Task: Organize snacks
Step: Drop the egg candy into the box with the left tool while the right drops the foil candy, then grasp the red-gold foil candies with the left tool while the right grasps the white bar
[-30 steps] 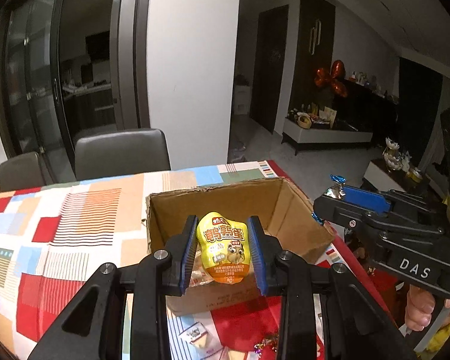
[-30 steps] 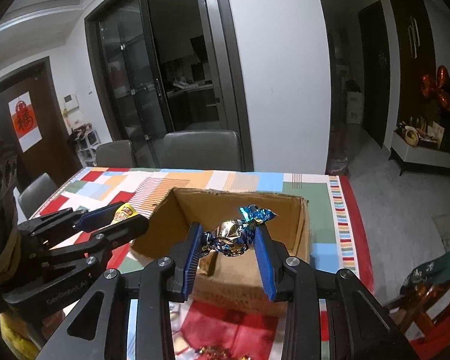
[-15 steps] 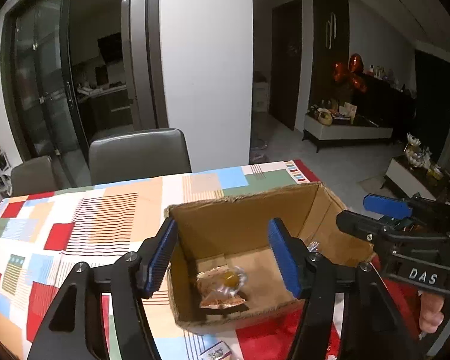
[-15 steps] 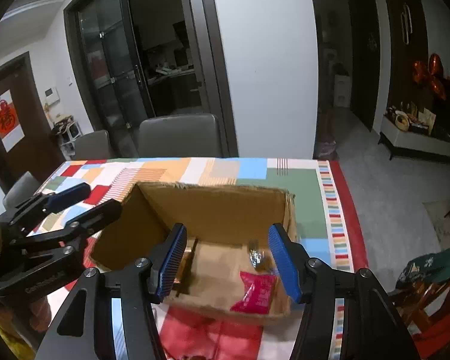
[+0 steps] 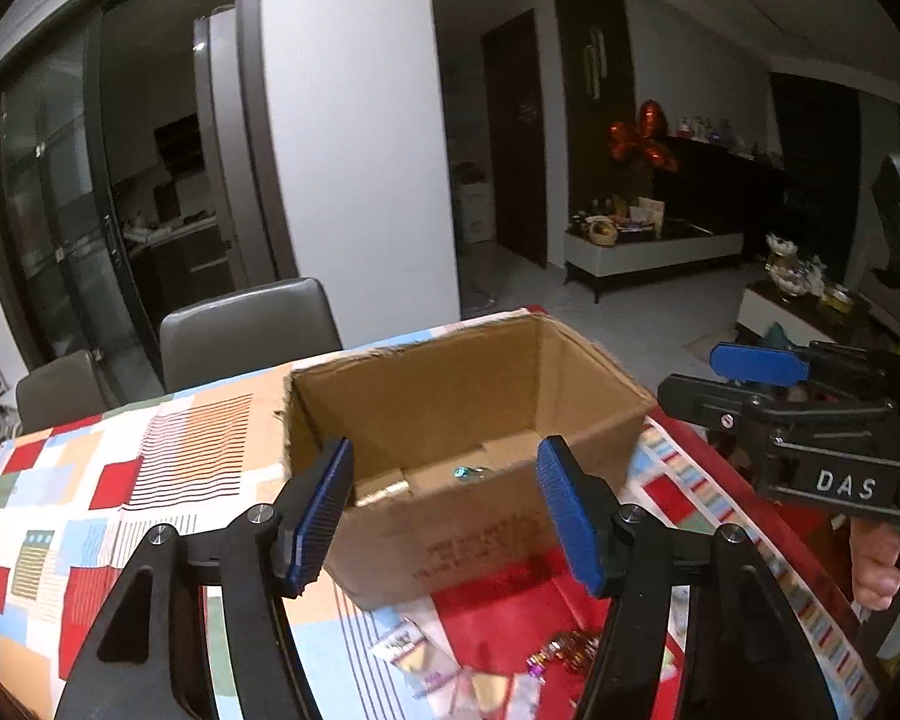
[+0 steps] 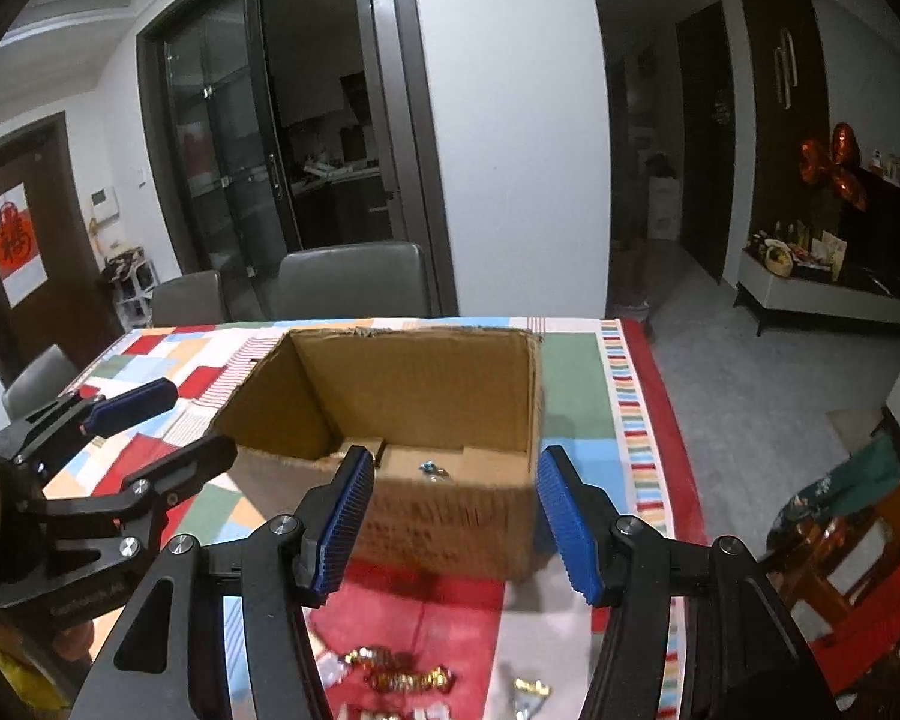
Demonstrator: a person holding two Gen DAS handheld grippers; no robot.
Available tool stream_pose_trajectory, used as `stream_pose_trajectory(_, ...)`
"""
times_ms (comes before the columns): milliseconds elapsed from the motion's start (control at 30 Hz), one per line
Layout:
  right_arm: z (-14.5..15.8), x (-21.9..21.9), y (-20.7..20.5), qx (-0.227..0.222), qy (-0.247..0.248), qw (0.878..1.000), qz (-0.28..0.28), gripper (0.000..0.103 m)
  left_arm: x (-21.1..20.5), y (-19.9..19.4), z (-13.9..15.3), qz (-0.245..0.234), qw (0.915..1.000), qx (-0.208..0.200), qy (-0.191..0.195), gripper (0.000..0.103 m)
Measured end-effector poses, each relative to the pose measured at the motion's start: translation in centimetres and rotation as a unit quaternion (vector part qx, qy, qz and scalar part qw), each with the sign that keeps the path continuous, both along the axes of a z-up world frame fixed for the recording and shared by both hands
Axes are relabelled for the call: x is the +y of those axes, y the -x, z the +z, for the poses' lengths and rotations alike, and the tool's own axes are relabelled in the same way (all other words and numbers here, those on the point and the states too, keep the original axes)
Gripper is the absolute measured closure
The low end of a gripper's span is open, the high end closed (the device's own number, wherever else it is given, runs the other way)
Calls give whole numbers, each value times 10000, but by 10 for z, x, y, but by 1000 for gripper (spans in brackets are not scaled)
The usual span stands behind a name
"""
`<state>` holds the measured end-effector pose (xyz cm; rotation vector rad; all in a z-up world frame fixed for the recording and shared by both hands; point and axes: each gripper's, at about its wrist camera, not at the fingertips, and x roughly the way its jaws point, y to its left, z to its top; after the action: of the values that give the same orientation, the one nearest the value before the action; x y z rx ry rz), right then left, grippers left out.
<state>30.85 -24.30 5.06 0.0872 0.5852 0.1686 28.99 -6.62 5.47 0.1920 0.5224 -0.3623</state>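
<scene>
Left wrist view: the left gripper (image 5: 447,510) stands wide apart and empty, its ribbed blue pads (image 5: 321,519) framing the near wall of the box (image 5: 462,534). Right of it the right gripper (image 5: 744,378) shows side-on, one finger over the other with a gap between, nothing in it; a bare thumb (image 5: 873,564) shows below its handle. In the right wrist view that gripper (image 6: 447,516) is spread just as wide and empty before the same box (image 6: 450,510), with the left gripper (image 6: 168,420) at the left edge. The box is open-topped brown corrugated cardboard with ragged rims; its near wall hides most of the floor, and only a small blue foil candy (image 6: 431,468) shows inside. Printing on that wall is too blurred to read. On the patchwork tablecloth (image 5: 90,480), gold-wrapped candies (image 6: 408,675) and pale sachets (image 5: 411,657) lie loose before the box, partly cut off by the fingers and smeared.
</scene>
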Motion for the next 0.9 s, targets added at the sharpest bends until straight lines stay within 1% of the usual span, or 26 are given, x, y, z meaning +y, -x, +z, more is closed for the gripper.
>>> stream_pose_trajectory(200, -16, -14, 34, 114, -185, 9996, -163, 45, -14, 36, -9, -375, 9990, -156, -171, 41)
stream_pose_trajectory(400, -41, -25, 56, 292, -197, 9988, -325, 45, -31, 51, -25, -767, 9964, -108, -335, 42)
stream_pose_trajectory(567, -64, -27, 63, 554, -122, 9977, -360, 45, -39, 52, -47, -1134, 9926, 121, -423, 47)
stream_pose_trajectory(633, -74, -27, 65, 665, -135, 9970, -363, 45, -43, 52, -58, -1296, 9900, 217, -508, 51)
stream_pose_trajectory(733, -92, -27, 67, 830, -128, 9959, -333, 45, -45, 50, -71, -1508, 9863, 405, -532, 54)
stream_pose_trajectory(833, -107, -24, 67, 1010, -129, 9943, -316, 45, -49, 49, -84, -1683, 9823, 603, -556, 61)
stream_pose_trajectory(900, -117, -24, 67, 1139, -111, 9930, -306, 46, -51, 48, -92, -1756, 9801, 727, -582, 64)
